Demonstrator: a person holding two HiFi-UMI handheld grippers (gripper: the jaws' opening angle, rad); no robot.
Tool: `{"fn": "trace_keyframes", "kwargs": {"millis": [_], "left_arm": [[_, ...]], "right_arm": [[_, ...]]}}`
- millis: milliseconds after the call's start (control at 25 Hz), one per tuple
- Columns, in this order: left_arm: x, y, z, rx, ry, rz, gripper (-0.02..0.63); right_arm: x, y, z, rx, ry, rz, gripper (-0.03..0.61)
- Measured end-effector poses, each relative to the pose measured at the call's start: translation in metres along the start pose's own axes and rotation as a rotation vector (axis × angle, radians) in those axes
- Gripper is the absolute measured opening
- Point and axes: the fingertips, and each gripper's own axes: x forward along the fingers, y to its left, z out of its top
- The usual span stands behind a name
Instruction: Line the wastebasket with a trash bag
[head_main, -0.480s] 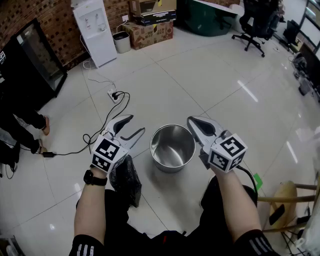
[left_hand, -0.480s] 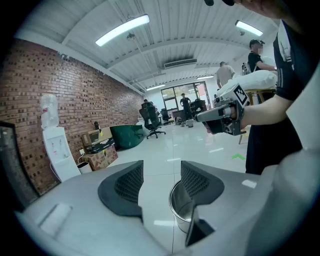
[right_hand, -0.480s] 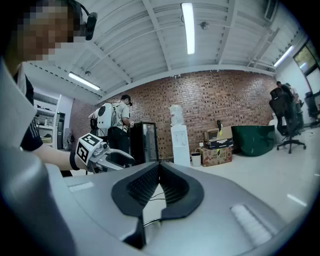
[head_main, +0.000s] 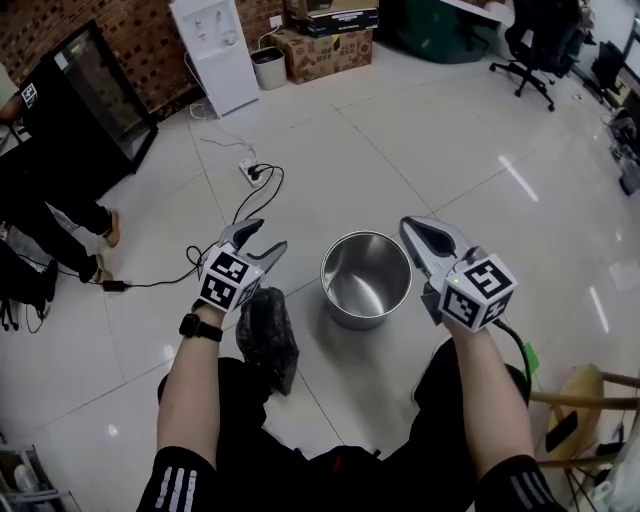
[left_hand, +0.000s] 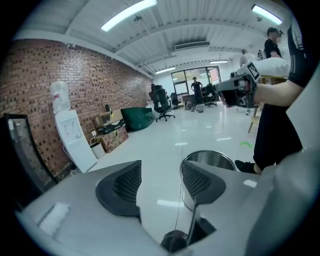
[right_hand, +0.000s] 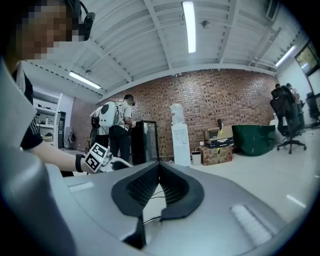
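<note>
On the pale tiled floor (head_main: 420, 150), just ahead of the person's knees, stands the steel wastebasket (head_main: 360, 315), upright and unlined, its mouth open to the head view; the black trash bag (head_main: 268, 338) lies bunched just left of it, against the person's left leg, touched by neither gripper; the left gripper (head_main: 268, 236) hangs above the bag with its jaws spread wide and nothing between them, the basket's rim showing past its right jaw in its own view; the right gripper (head_main: 407, 226) is held just right of the basket, jaws pressed together on nothing; a black cable (head_main: 150, 283) trails from a power strip (head_main: 251, 172) past the left gripper; farther off stand a white water dispenser (head_main: 214, 50), cardboard boxes (head_main: 325, 50), a black glass-fronted cabinet (head_main: 90, 110) and an office chair (head_main: 535, 45); other people's legs (head_main: 50, 215) show at the left edge.
</note>
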Motion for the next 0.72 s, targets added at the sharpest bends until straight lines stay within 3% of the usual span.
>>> {"fn": "trace_keyframes", "kwargs": {"millis": [120,280,480,720], "left_arm": [[0.013,0.002,-0.047,-0.019,0.118,0.013,0.255],[0.027,0.008,-0.123,0.018,0.302,0.055,0.279],[0.022,-0.008,-0.225,-0.129,0.554,-0.019,0.287],[0.022,-0.031,-0.291,-0.209,0.714,-0.087,0.287]], "right_arm": [[0.000,0.000,-0.003,-0.003,0.005,0.005,0.006],[-0.001,0.001,0.000,-0.009,-0.001,0.003,0.006],[-0.003,0.004,0.003,-0.056,0.002,0.001,0.006],[-0.006,0.003,0.005,-0.061,-0.006,-0.008,0.006]]}}
